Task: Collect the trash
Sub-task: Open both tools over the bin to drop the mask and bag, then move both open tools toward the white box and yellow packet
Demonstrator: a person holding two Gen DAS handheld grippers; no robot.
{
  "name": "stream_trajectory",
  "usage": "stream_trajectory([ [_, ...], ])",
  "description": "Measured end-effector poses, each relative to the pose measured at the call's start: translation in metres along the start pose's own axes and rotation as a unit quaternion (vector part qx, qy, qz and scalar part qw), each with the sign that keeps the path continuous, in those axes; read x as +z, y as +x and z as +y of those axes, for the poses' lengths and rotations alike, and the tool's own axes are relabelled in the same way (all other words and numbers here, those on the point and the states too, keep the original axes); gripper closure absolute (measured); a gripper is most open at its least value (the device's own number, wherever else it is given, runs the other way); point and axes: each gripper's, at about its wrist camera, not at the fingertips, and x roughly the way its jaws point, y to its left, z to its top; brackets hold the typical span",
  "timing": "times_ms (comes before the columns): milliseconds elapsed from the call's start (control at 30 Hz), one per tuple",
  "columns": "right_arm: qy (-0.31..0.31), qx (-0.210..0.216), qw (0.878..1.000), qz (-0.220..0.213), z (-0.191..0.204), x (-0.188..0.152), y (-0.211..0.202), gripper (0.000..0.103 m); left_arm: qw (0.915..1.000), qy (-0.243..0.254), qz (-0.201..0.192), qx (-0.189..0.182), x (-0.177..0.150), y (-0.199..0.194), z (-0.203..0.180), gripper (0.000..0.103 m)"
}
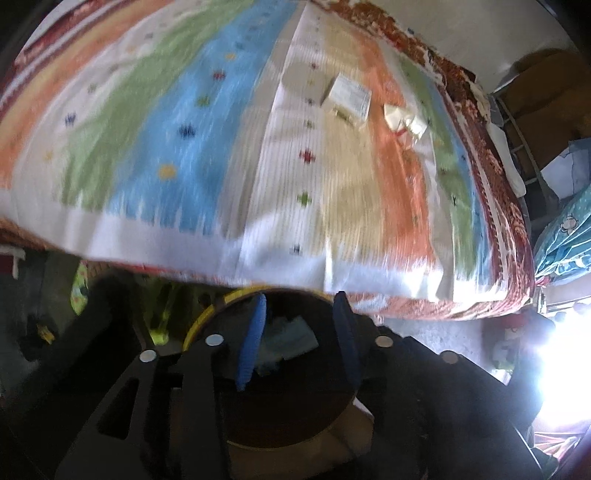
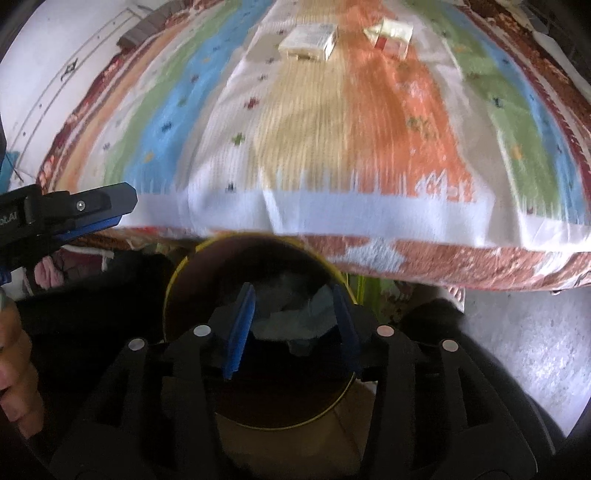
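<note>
Both hand-held grippers, left (image 1: pixel 299 339) and right (image 2: pixel 291 328), released and holding nothing above a round bin (image 2: pixel 184 280) containing crumpled paper (image 2: pixel 291 317), small box (image 1: pixel 347 96) and wrapper (image 1: pixel 404 120) lying side by side, far across the striped bed (image 1: pixel 184 147).

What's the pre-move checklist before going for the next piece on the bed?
1. Right gripper empty: ok, fingers apart, nothing between them.
2. Left gripper empty: ok, open over the bin.
3. Earlier trash in bin: ok, crumpled paper lies inside it.
4. Remaining targets seen: ok, small carton and crumpled wrapper lie apart on the striped bedspread.
5. Path to targets: ok, no object between the bed edge and them.
6. Image sharpness for aiming: not ok, both views are motion-blurred.
</note>
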Motion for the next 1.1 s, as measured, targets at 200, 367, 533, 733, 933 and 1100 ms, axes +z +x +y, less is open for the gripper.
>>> stream_trajectory([
  [200, 0.005, -0.009, 0.999, -0.043, -0.012, 0.025, -0.025, 0.048, 0.9994, 0.023, -0.023, 0.013, 0.025, -0.008, -0.009, 0.045],
  [367, 0.017, -0.013, 0.997, -0.081, -0.028, 0.049, -0.046, 0.038, 0.9977, 0.051, -0.036, 0.026, 0.049, -0.007, -0.022, 0.032],
  [533, 0.017, -0.024, 0.994, -0.104, -0.035, 0.073, -0.052, 0.029, 0.9937, 0.081, -0.065, 0.041, 0.065, -0.006, -0.036, 0.019],
  [733, -0.004, -0.053, 0.989, -0.140, -0.038, 0.108, -0.054, 0.019, 0.9901, 0.108, -0.072, 0.052, 0.084, 0.006, -0.044, 0.015],
  [933, -0.012, -0.074, 0.982, -0.173, -0.049, 0.140, -0.039, 0.013, 0.9883, 0.107, -0.096, 0.052, 0.107, 0.032, -0.042, 0.006],
  [1100, -0.013, -0.080, 0.978, -0.194, -0.063, 0.163, -0.025, 0.009, 0.9832, 0.124, -0.115, 0.069, 0.127, 0.054, -0.043, 0.006],
])
